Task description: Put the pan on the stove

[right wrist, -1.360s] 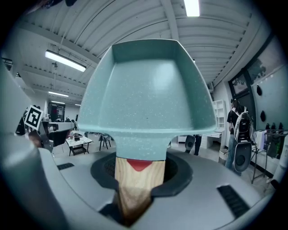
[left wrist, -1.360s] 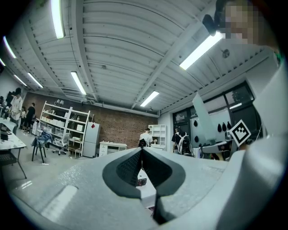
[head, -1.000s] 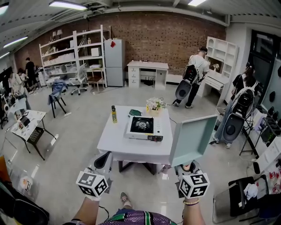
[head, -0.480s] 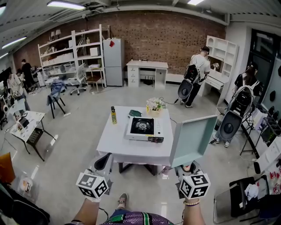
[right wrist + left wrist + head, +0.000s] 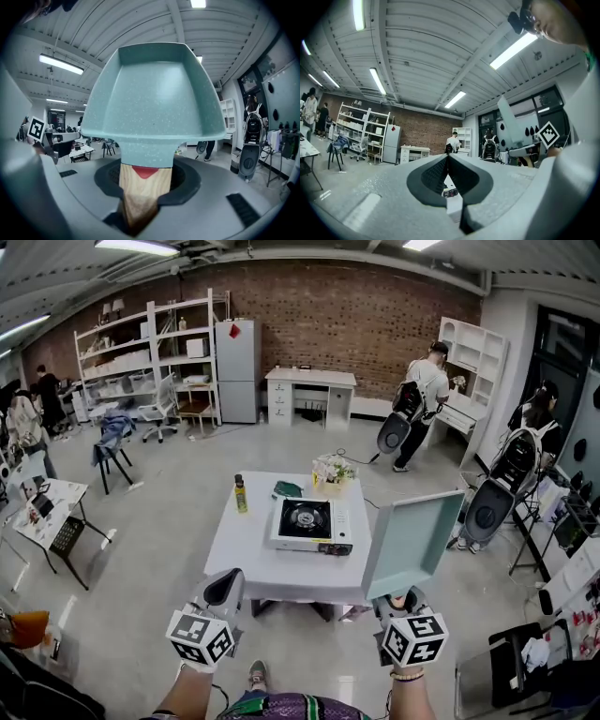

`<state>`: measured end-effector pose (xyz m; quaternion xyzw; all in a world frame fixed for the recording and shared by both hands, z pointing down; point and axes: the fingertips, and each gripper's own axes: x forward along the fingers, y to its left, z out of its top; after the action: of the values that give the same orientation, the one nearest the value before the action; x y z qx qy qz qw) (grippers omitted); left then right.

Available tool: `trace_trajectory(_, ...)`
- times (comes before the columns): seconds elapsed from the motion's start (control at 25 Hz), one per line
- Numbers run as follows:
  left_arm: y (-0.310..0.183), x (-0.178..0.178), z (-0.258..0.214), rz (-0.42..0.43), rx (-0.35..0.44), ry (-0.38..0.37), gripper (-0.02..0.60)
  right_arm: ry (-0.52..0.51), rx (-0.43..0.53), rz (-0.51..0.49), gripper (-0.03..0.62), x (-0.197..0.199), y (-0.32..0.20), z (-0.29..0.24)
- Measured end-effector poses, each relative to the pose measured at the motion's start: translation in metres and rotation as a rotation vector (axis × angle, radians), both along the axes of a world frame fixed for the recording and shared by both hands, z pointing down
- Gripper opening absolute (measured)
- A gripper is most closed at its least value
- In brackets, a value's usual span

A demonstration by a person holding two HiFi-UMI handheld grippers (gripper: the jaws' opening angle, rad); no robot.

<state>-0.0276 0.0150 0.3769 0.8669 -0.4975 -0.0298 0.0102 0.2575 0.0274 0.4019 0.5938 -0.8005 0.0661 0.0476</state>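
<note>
A pale teal square pan [image 5: 411, 542] [image 5: 154, 103] stands upright in the air at the right of the white table [image 5: 246, 549]. My right gripper [image 5: 401, 600] [image 5: 140, 187] is shut on its wooden handle [image 5: 139, 187]. A white portable stove [image 5: 307, 523] with a black burner sits on the table, ahead and left of the pan. My left gripper [image 5: 223, 588] [image 5: 448, 161] hangs in front of the table's near edge with its jaws closed together and nothing between them.
On the table behind the stove stand a yellow bottle [image 5: 240, 493], a green cloth [image 5: 287, 489] and a flower pot [image 5: 332, 471]. People stand at the right [image 5: 420, 399] [image 5: 525, 442]. A small desk [image 5: 45, 501] and chairs are at the left.
The table and stove have come a little closer in the head view. The pan stays upright in my right gripper, and my left gripper has risen slightly.
</note>
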Motion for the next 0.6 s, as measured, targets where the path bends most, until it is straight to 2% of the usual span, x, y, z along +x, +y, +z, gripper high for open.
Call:
trace_trajectory(0.28, -0.050, -0.023, -0.005, -0.012, 0.007, 0.004, 0.018, 0.004, 0.005, 0.016, 0.144, -0.019, -0.050, -0.011)
trace_trajectory(0.6, -0.109, -0.058, 0.006, -0.015, -0.021, 0.038, 0.018, 0.012, 0.001, 0.029, 0.144, -0.045, -0.113, -0.012)
